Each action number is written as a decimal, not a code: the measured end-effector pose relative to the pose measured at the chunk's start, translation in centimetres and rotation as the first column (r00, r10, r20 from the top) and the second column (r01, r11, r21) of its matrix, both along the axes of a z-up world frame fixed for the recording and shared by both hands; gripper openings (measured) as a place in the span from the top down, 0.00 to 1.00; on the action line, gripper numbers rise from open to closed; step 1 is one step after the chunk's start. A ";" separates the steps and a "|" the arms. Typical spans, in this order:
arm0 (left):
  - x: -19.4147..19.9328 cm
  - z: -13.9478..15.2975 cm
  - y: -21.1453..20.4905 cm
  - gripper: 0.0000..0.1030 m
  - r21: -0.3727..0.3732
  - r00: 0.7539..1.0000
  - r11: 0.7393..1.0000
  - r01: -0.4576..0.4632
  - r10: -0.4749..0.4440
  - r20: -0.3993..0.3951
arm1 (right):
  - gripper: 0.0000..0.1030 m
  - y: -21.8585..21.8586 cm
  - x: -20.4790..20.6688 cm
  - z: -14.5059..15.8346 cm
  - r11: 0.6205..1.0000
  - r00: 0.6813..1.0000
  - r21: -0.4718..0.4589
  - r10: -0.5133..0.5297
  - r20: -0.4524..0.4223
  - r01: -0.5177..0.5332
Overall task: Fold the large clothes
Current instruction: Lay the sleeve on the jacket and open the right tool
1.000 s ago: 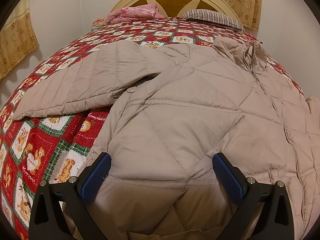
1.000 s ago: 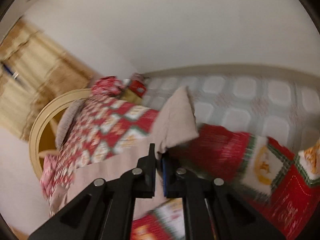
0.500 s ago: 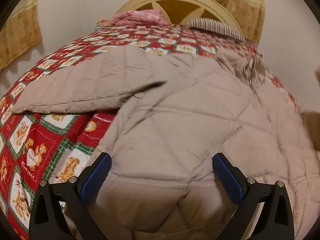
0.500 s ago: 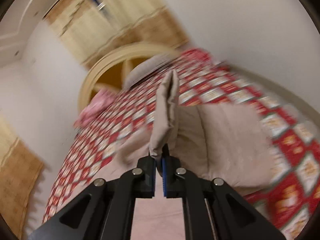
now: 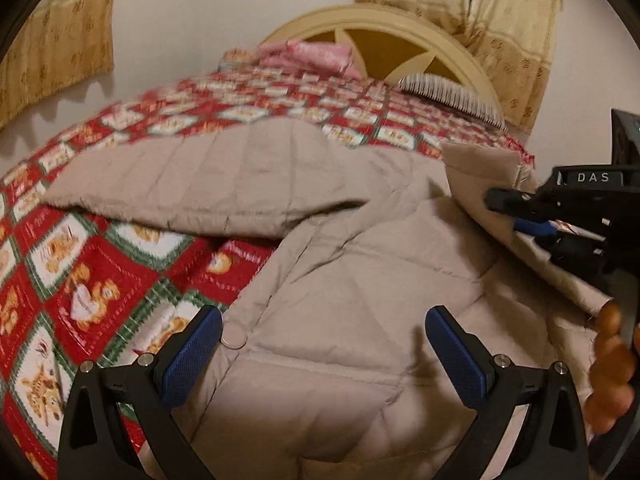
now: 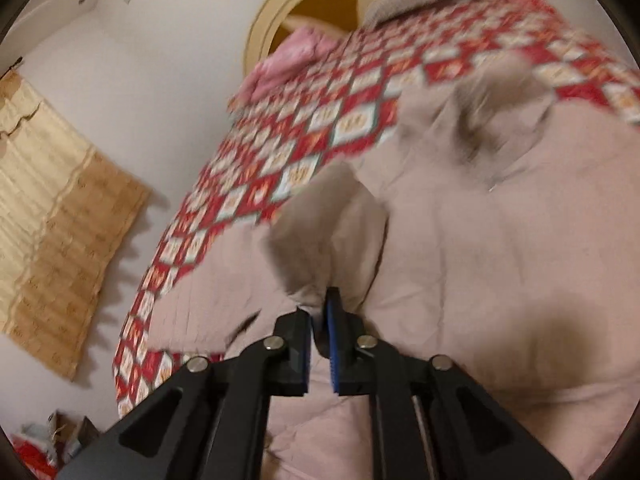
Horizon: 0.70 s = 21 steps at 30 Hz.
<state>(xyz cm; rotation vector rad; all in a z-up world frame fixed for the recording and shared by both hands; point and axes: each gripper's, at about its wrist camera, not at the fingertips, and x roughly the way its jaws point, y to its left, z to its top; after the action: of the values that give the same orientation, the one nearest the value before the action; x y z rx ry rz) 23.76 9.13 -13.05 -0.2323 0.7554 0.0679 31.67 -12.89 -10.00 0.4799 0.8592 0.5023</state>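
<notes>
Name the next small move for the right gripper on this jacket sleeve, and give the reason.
Probably finish opening the right gripper and draw it back. Its jaws have just been opening, yet the beige sleeve cuff is between them, already carried over the quilted jacket body. The left gripper is open, holding nothing, so nothing else pins the fold.

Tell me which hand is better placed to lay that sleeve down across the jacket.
Right. Its tongs, which have just been opening, have the beige sleeve between them above the jacket's body. The left tongs stand wide open near the hem, gripping nothing.
</notes>
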 end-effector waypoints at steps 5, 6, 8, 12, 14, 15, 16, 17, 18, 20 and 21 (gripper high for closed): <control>0.3 -0.5 0.2 0.01 -0.007 1.000 1.000 -0.002 0.002 -0.023 | 0.34 0.0 -0.4 -0.1 0.978 0.997 0.196 0.071 0.006 -0.070; 0.4 -0.6 0.0 0.01 0.004 1.000 1.000 0.000 0.000 -0.029 | 0.34 -0.5 -0.8 0.7 0.976 0.997 0.206 0.070 0.038 -0.077; 0.3 -0.6 0.0 0.01 0.008 1.000 1.000 0.001 -0.001 -0.031 | 0.34 -1.9 -1.9 2.6 0.972 0.993 0.221 0.061 0.099 -0.082; 0.2 -0.6 -0.1 0.01 0.002 1.000 1.000 0.001 -0.001 -0.032 | 0.56 -6.9 -3.8 5.1 0.993 0.980 0.030 -0.115 0.165 0.112; 0.3 -0.7 -0.1 0.01 0.011 0.999 1.000 0.001 -0.001 -0.035 | 0.57 -11.0 -4.6 4.9 0.951 0.943 -0.068 -0.287 0.169 0.301; 0.3 -0.7 -0.1 0.01 0.017 0.999 1.000 0.001 -0.001 -0.038 | 0.57 -13.1 -5.0 4.3 0.905 0.907 -0.121 -0.389 0.161 0.409; 0.4 -0.7 -0.2 0.01 0.025 0.999 1.000 0.002 -0.001 -0.042 | 0.57 -15.5 -5.4 3.2 0.834 0.854 -0.189 -0.496 0.156 0.518; 0.5 -0.8 -0.2 0.01 0.031 0.999 1.000 0.002 -0.001 -0.045 | 0.57 -16.9 -5.6 2.2 0.787 0.822 -0.235 -0.550 0.151 0.570; 0.6 -0.8 -0.2 0.01 0.034 0.999 0.999 0.003 -0.001 -0.049 | 0.57 -18.1 -5.7 1.0 0.746 0.793 -0.278 -0.594 0.133 0.606; 0.6 -0.9 -0.3 0.01 0.035 0.998 0.999 0.003 -0.001 -0.056 | 0.58 -20.4 -5.2 -2.9 0.738 0.779 -0.301 -0.627 0.026 0.604; 0.7 -1.0 -0.3 0.01 0.035 0.998 0.999 0.005 -0.003 -0.062 | 0.58 -20.9 -4.9 -4.4 0.760 0.791 -0.280 -0.612 -0.007 0.586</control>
<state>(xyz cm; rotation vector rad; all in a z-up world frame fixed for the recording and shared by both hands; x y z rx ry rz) 24.45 8.82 -14.05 -0.1961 0.8155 0.0852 26.77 -33.79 -14.42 0.5054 0.7962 -0.2374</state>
